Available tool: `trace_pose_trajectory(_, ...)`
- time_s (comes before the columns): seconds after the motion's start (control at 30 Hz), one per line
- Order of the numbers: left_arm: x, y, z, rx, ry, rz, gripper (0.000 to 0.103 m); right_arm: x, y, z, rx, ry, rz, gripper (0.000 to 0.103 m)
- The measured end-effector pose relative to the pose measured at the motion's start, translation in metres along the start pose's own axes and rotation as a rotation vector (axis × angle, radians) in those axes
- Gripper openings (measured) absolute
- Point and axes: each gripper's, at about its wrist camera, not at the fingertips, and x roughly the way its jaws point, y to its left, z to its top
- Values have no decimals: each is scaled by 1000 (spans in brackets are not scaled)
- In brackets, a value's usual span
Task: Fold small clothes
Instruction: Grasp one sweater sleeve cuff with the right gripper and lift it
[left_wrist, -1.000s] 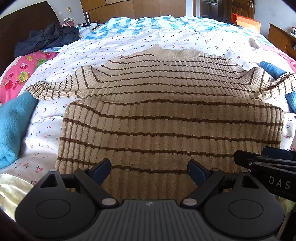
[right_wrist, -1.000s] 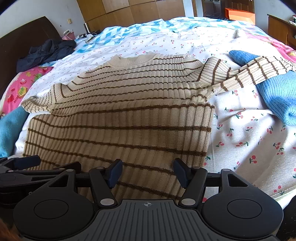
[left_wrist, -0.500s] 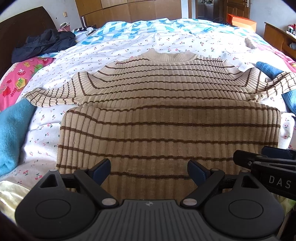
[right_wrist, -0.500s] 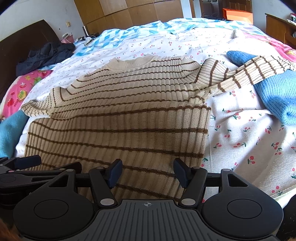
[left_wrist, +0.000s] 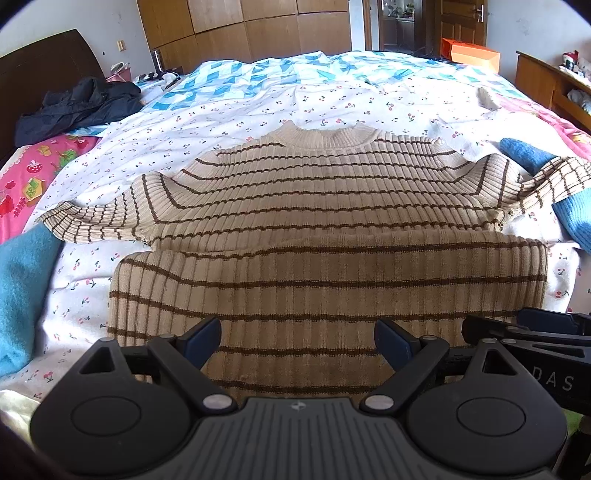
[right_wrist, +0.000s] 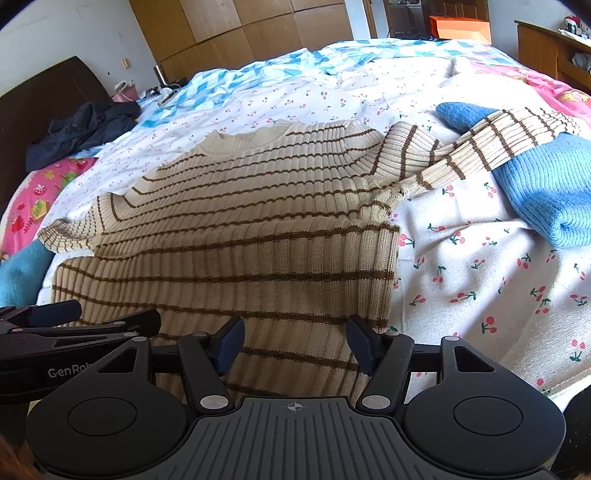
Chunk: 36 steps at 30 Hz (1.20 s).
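Note:
A cream sweater with brown stripes (left_wrist: 325, 206) (right_wrist: 258, 221) lies flat on the bed, collar at the far end, its lower half folded up over the chest. Both sleeves stretch out sideways; the right sleeve (right_wrist: 491, 147) lies across a blue knit. My left gripper (left_wrist: 297, 338) is open above the near folded edge with nothing between its fingers. Over the near right part of the fold, my right gripper (right_wrist: 293, 343) is open too. Each gripper shows at the edge of the other's view.
The bed (left_wrist: 332, 99) has a white cherry-print sheet and a blue patterned quilt further back. Blue knit garments (right_wrist: 546, 192) (left_wrist: 18, 295) lie at right and left. A dark jacket (left_wrist: 77, 107) sits far left. Wooden wardrobes, a nightstand and an orange box stand behind.
Both grippers have tilted up and pulled back a little from the folded sweater, so more of the room shows. The sweater lies unchanged and both grippers stay open.

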Motion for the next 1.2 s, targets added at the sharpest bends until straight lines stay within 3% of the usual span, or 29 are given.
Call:
trace_pose_trajectory(0.2,1,-10,17,22,-22,-35,94,-3,-10,9,34,-14,3,62)
trace_pose_trajectory(0.37,-1,-33,47,50,-76,-99,94,-16,-39,33,114,-85,-5,61)
trace_pose_trajectory(0.5,-3,-54,72,72,-124,-153,94,-38,-89,63,226,-199,-68,61)
trace_pose_trajectory(0.73,2,-89,100,106,-160,-218,94,-47,-194,105,453,-305,-188,62)
trace_pose_trajectory(0.9,13,-105,105,122,-146,-230,94,-29,-238,123,575,-302,-171,55)
trace_pose_trajectory(1.2,26,-111,105,94,-115,-259,94,-3,-256,153,582,-248,-237,48)
